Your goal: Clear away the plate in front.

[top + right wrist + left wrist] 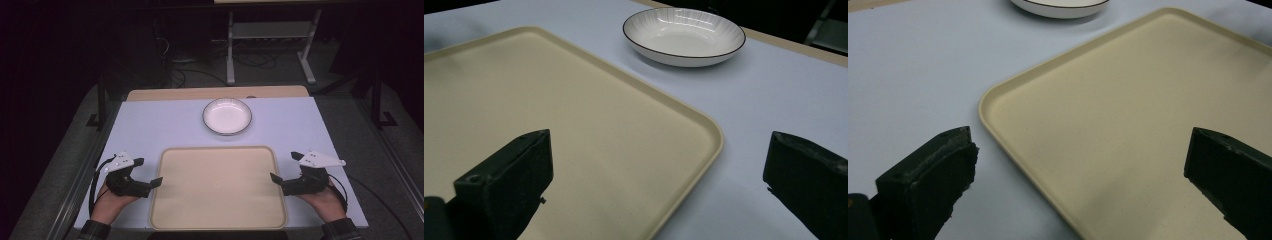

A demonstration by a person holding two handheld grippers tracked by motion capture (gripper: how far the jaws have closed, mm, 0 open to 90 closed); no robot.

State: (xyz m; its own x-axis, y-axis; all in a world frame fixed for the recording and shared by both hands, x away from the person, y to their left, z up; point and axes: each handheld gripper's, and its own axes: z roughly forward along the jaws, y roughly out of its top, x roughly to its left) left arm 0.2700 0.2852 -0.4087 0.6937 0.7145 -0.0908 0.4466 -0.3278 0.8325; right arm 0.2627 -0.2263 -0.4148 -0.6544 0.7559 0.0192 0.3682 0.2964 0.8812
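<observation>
Flanking the tray (pixel 218 187), which lies at the near edge of the table (pixel 150 125), both grippers stand ready at its short sides. At the table's near-left corner the left gripper (pixel 152 184) rests in a hand (pixel 112 200) with its jaws spread wide; in the left gripper view they straddle the tray's left rim, one jaw over bare table, the other over the tray, nothing pinched yet. Toward the far edge, past the tray and apart from it, sits a white bowl (pixel 227 116) with a dark rim. At the near-right corner the right gripper (pixel 277 181) mirrors the first, jaws equally wide across the right rim, empty.

Both hands lie low, palms up under the tools, grippers pointing inward and nearly level. The rim is thin and shallow, so closing too high would likely slip off it. Uneven lifting could tilt the tray, and pushing forward might knock the bowl.
</observation>
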